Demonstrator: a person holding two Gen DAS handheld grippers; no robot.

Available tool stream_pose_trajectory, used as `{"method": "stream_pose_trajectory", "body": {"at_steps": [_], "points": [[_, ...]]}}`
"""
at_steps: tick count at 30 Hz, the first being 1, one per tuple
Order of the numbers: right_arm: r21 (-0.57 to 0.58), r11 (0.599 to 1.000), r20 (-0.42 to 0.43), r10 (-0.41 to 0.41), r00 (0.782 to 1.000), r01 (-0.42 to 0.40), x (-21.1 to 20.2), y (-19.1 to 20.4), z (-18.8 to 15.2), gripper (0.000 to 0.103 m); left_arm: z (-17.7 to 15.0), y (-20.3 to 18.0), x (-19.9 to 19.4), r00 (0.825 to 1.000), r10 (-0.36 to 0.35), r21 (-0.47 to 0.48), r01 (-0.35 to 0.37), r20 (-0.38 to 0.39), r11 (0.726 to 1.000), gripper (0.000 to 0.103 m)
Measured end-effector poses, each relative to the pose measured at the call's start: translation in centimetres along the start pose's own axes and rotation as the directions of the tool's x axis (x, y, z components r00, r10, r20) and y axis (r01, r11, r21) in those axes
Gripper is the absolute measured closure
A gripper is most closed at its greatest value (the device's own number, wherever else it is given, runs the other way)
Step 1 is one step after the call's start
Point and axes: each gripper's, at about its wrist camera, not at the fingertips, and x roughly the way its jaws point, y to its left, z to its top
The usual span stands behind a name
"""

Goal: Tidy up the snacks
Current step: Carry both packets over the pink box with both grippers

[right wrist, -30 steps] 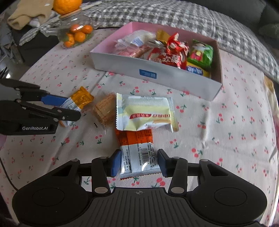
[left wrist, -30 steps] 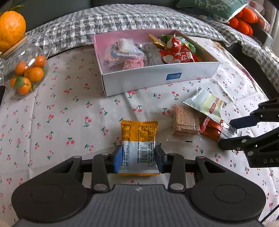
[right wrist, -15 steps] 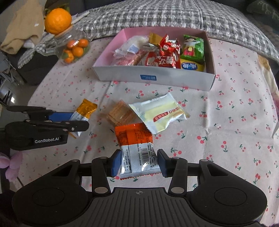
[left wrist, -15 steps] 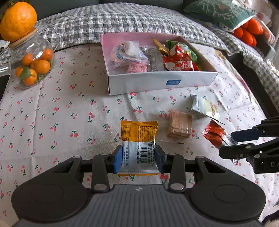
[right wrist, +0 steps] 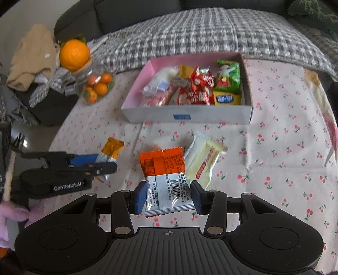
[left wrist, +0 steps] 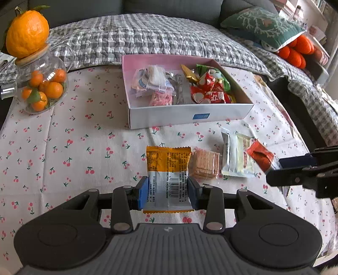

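Gripped at once, one packet per hand: yellow packet (left wrist: 168,177) pinched in left fingers (left wrist: 143,195), orange packet (right wrist: 166,177) in right fingers (right wrist: 141,196). Lifted off the counter (left wrist: 63,137), likely for the box (left wrist: 190,115) at 12 o'clock.

Daylight falls across a cherry-print tablecloth (left wrist: 63,148) beside a dark sofa (left wrist: 169,6) draped in a grey checked quilt (left wrist: 137,38), a green patterned cushion (left wrist: 264,25) at its end.

Loose snack packets: four (left wrist: 168,169); box (left wrist: 190,115): one.
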Motion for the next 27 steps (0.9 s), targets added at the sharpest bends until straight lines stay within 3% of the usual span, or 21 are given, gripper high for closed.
{"method": "stream_pose_trajectory", "body": {"at_steps": [9, 15, 20, 27], "points": [[0.125, 0.992, 0.079, -0.014, 0.997, 0.004, -0.9, -1.9, 2.7, 0.060, 1.5, 0.1, -0.9, 0.998, -0.002, -0.044, 0.004, 0.057, 0.999, 0.067], [0.228, 0.973, 0.171, 0.000, 0.985, -0.039, -1.0, -4.1, 5.3, 0.060, 3.5, 0.6, -1.1, 0.994, 0.002, -0.095, 0.008, 0.109, 0.995, 0.067], [0.296, 0.950, 0.221, 0.035, 0.975, -0.101, 0.0, -5.0, 7.1, 0.060, 5.6, 0.4, 0.0, 0.991, 0.016, -0.094, -0.004, 0.130, 0.996, 0.067], [0.322, 0.940, 0.257, 0.030, 0.966, -0.115, 2.4, -5.4, 9.0, 0.060, 8.2, -0.5, 2.3, 0.988, 0.033, -0.076, -0.022, 0.148, 0.997, 0.067]]}}
